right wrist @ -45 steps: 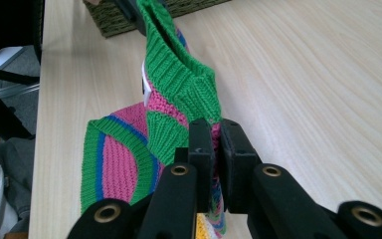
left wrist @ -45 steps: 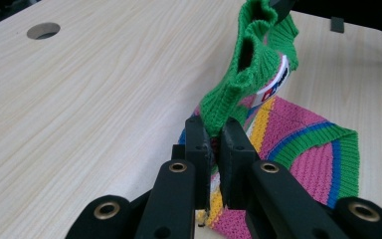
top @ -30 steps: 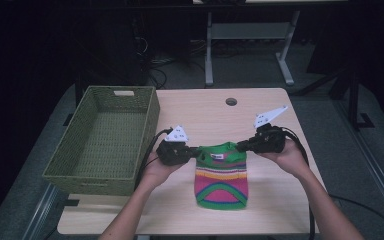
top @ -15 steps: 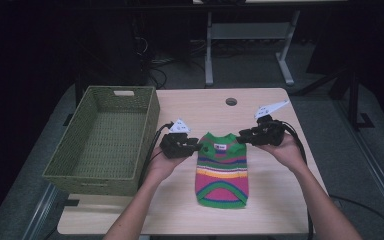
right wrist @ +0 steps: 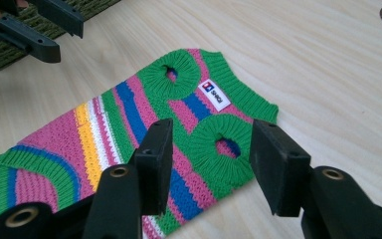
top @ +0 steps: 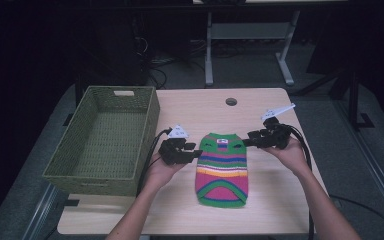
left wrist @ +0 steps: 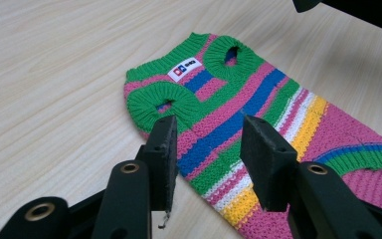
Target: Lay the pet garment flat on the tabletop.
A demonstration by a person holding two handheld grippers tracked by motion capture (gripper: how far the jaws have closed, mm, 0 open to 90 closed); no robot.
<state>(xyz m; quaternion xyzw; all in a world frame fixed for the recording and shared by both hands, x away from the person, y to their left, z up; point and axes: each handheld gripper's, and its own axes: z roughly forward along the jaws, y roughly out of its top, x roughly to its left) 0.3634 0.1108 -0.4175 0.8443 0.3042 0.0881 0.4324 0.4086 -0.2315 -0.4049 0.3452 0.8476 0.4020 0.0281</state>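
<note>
flanking the sweater [top: 222, 167], both claws gape.

Ribbed knitted sweater [top: 222, 167] on matt wood-grain table [top: 260, 210]

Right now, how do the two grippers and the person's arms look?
Both the left gripper and the right gripper are black, with two flat rectangular jaws, brass-coloured rivets and a grey three-cornered plate on top. Black cables trail from each. The forearms are bare, without sleeves.
</note>
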